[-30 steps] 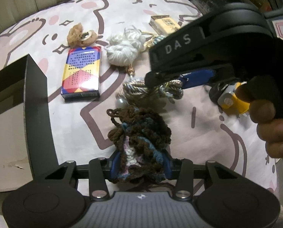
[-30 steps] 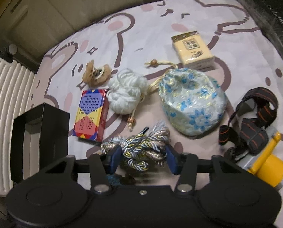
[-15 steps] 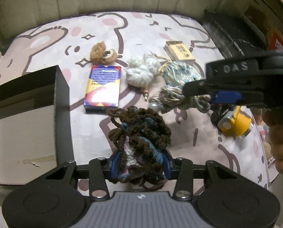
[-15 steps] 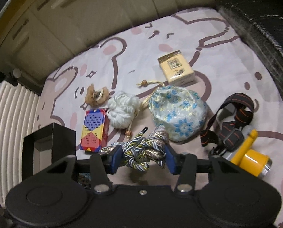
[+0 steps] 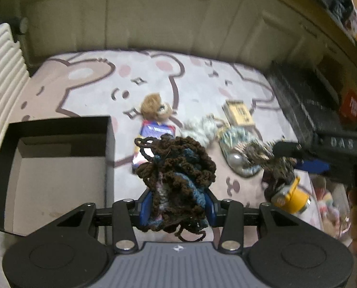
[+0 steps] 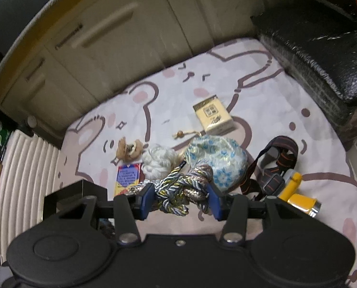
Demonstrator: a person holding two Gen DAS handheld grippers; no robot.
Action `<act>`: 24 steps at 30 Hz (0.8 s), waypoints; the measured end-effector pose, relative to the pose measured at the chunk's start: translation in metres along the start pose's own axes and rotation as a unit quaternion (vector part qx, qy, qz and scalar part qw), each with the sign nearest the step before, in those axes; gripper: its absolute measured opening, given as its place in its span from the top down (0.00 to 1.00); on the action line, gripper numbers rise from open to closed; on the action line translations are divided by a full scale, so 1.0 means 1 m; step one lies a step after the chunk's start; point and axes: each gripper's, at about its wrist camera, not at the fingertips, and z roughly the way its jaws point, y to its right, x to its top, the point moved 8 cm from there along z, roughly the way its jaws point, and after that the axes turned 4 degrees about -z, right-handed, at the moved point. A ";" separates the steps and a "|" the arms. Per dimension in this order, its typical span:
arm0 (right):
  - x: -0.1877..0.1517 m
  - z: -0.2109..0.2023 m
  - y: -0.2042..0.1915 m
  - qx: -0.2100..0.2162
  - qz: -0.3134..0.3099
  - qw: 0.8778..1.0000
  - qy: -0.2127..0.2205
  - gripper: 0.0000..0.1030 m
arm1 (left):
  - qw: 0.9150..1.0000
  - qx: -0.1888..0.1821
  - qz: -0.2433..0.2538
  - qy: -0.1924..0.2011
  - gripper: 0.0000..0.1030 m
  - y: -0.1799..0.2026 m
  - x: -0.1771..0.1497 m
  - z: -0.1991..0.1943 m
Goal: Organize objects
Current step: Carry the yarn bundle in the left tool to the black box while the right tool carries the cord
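My left gripper (image 5: 177,207) is shut on a brown and blue crocheted bundle (image 5: 178,168), held well above the patterned bed cover. An open black box (image 5: 56,168) with a pale inside lies to its left. My right gripper (image 6: 180,200) is shut on a knot of silver, gold and blue cord (image 6: 180,189), also lifted off the cover. In the left wrist view the right gripper (image 5: 283,150) hangs at the right with the cord bundle (image 5: 257,151) in it. The black box's corner (image 6: 82,189) shows at lower left in the right wrist view.
On the cover lie a colourful card box (image 6: 128,177), a white yarn ball (image 6: 158,160), a small brown plush (image 6: 129,151), a blue flowered pouch (image 6: 219,160), a yellow carton (image 6: 213,117) and a yellow headlamp with straps (image 6: 291,184). Cupboards stand behind, a black padded block (image 6: 322,55) at the right.
Both grippers have risen with their bundles and tilted up, so the objects on the cover look smaller and the cupboards now show. The black box has come fully into the left view.
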 end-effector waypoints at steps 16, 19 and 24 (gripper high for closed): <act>0.008 -0.025 0.001 -0.001 0.035 0.998 0.048 0.53 | 0.997 0.013 -0.040 0.066 0.56 -0.030 0.027 -0.032; 0.008 -0.024 -0.001 -0.005 0.040 0.998 0.049 0.53 | 0.996 0.021 -0.042 0.075 0.56 -0.038 0.031 -0.037; 0.006 -0.015 -0.015 0.000 0.040 0.998 0.039 0.53 | 0.994 0.039 -0.051 0.092 0.56 -0.058 0.036 -0.048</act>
